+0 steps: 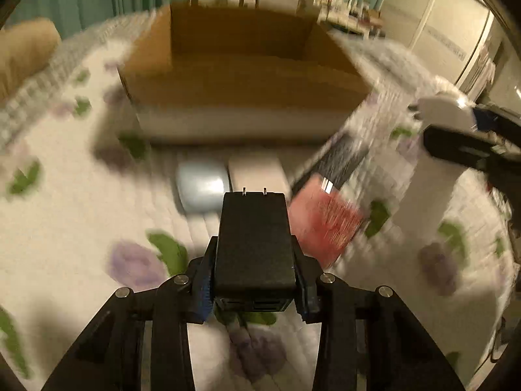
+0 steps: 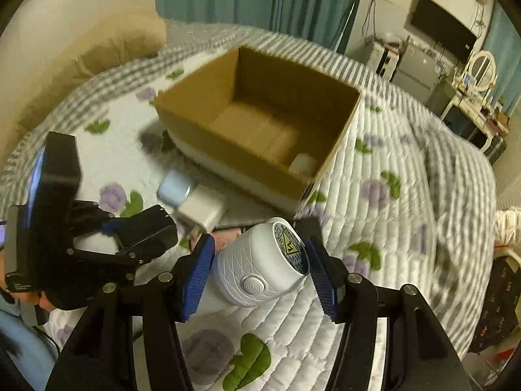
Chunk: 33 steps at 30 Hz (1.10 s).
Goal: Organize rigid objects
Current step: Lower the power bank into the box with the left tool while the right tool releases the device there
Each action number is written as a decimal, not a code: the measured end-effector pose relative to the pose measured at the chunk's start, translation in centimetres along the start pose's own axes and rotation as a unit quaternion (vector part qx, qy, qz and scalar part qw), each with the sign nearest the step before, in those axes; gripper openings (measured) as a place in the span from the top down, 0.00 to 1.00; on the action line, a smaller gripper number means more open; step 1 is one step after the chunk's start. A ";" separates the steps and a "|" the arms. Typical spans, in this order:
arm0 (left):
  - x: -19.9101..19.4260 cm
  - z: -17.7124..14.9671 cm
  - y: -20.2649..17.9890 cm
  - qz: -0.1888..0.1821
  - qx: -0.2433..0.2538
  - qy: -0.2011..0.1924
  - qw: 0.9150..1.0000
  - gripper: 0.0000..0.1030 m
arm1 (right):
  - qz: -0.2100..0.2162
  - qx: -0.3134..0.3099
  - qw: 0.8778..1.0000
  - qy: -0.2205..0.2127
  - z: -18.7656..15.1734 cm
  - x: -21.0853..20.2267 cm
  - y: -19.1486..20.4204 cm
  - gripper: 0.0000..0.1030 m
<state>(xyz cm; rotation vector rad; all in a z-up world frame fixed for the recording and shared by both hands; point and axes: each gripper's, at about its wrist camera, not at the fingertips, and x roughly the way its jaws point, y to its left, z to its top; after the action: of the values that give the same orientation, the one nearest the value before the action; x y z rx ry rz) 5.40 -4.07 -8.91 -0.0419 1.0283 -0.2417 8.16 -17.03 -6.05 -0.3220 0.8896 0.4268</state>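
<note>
Black charger [image 1: 254, 244] sits clamped in left jaws; white device [image 2: 260, 260] lies between half-open right jaws.

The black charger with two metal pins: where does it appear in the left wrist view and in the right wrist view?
Left wrist view: the black charger sits low in the centre, clamped in the left tongs, pins pointing toward the cardboard box.
Right wrist view: it is at the left, in front of the white plug.
Shared landmark: the cardboard box.
</note>
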 end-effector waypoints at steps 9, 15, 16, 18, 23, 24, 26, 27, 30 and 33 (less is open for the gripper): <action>-9.0 12.4 -0.2 0.041 0.041 -0.153 0.986 0.62 | -0.054 -0.026 0.993 -0.103 10.1 -5.9 -2.1 0.44; -5.7 19.5 1.3 0.037 0.038 -0.166 0.985 0.62 | -0.087 -0.033 0.989 -0.111 16.8 -2.1 -3.3 0.44; -4.7 19.8 1.4 0.048 0.046 -0.166 0.984 0.62 | -0.088 -0.035 0.990 -0.105 17.2 -1.2 -3.4 0.44; -2.2 19.9 1.6 0.064 0.060 -0.155 0.984 0.62 | -0.091 -0.033 0.992 -0.083 18.0 1.9 -3.5 0.44; 3.8 18.0 3.5 0.069 0.024 -0.099 0.992 0.62 | -0.079 0.016 0.996 -0.026 17.0 7.9 -4.9 0.44; 4.8 17.5 3.9 0.071 0.018 -0.090 0.993 0.62 | -0.072 0.025 0.997 -0.015 16.5 9.0 -5.1 0.44; 6.1 16.5 4.2 0.075 0.011 -0.075 0.994 0.62 | -0.069 0.034 0.997 0.000 15.8 10.5 -5.4 0.44; 6.6 16.1 4.2 0.082 0.014 -0.072 0.994 0.62 | -0.066 0.041 0.997 0.006 15.4 11.2 -5.6 0.44; 6.3 15.8 4.0 0.081 0.022 -0.084 0.993 0.61 | -0.039 0.058 0.998 0.002 14.7 11.9 -6.1 0.44; 5.4 16.1 4.2 0.060 0.009 -0.084 0.995 0.59 | -0.037 0.070 0.996 -0.034 14.7 10.5 -6.4 0.33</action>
<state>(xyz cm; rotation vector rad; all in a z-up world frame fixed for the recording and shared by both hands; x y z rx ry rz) 22.55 -2.43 -5.72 0.0151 0.8575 -0.1354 26.99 -13.81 -5.18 -0.2098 0.8333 0.3031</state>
